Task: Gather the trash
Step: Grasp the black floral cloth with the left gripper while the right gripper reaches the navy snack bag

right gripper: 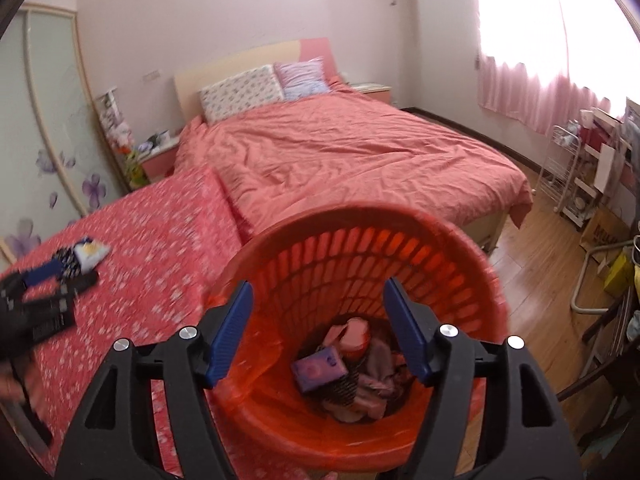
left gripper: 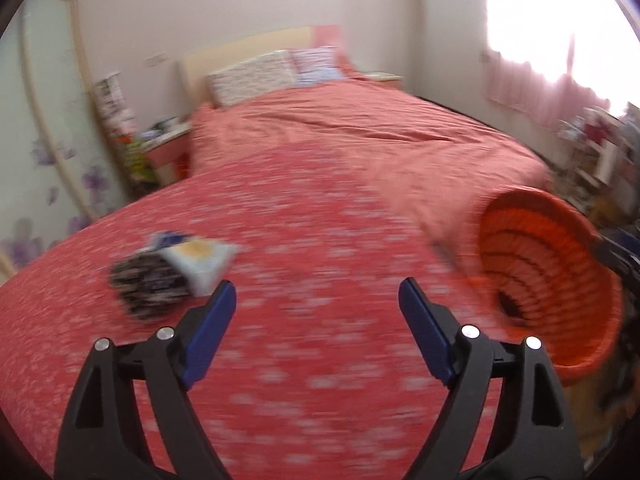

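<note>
- Now we are looking at the trash that is left: a small heap of wrappers (left gripper: pixel 172 276) lying on the patterned red spread (left gripper: pixel 300 240) of the near bed, a dark speckled packet touching a pale one, grouped close so one reach could serve them.
- We are holding the left tongs (left gripper: pixel 316 300) spread wide with nothing between the blue pads, angled down at the spread just beside that heap; we judge the wide gap is there to straddle the packets.
- We are keeping the orange basket (right gripper: pixel 360 248) at the bed's edge, tilted with its mouth toward us, so it sits near the heap and stays easy to drop things into.
- We are seeing pink scraps, a dark striped piece and a purple packet (right gripper: pixel 318 368) already lying at the basket's bottom.
- We are holding the right tongs (right gripper: pixel 318 312) spread over the basket's mouth, pads touching nothing; we read that as a release position above the bin.
- We are noting the second bed (right gripper: pixel 360 152) with its plain cover and pillows beyond, well apart from the work.
</note>
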Demonstrator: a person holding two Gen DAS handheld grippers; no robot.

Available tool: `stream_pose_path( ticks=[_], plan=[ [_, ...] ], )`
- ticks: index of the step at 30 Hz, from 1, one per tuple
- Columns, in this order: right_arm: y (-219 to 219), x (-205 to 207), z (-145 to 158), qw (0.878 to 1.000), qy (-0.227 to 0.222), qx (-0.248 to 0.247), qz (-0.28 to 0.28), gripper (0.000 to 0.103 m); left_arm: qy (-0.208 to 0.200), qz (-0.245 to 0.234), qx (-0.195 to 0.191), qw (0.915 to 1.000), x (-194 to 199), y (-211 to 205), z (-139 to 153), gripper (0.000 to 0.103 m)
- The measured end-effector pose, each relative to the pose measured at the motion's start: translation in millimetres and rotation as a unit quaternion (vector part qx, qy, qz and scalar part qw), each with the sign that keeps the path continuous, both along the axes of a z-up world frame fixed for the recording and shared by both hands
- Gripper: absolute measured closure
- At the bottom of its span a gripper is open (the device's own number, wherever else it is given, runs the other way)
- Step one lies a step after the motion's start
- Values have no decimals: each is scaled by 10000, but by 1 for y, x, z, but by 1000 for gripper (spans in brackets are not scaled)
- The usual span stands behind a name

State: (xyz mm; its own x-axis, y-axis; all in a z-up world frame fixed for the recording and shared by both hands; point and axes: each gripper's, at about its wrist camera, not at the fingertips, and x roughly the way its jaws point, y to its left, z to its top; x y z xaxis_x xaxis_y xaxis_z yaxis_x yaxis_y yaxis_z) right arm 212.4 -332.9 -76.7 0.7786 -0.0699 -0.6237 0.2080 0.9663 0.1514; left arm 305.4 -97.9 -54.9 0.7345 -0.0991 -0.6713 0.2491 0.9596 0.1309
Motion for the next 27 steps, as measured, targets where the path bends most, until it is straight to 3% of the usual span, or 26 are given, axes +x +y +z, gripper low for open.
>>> stream_pose_path(
  ticks=[6, 10, 13, 15, 18, 22, 27],
  plan=[
    [31, 8, -2, 9992, 141, 0, 363, 36, -9, 1280, -149, 9917, 41, 91, -3, 21],
    [51, 16, -2, 9981, 191, -31, 580, 36, 292, 1689, -399, 9844, 69, 125, -15, 27],
    [66, 21, 2, 9970, 199, -75, 740, 36, 567, 1686, -493, 9828, 86, 135, -27, 45],
    [76, 24, 3, 9963, 207, -119, 822, 36, 773, 1607, -561, 9824, 92, 139, -35, 77],
    [91, 28, 3, 9949, 225, -180, 965, 36, 817, 1508, -678, 9828, 84, 145, -35, 84],
    [116, 34, 0, 9921, 286, -238, 1199, 36, 787, 1326, -541, 9866, 58, 167, -32, 84],
    [144, 41, -5, 9879, 373, -235, 1489, 36, 795, 1463, -471, 9849, 26, 210, -27, 82]
  ],
)
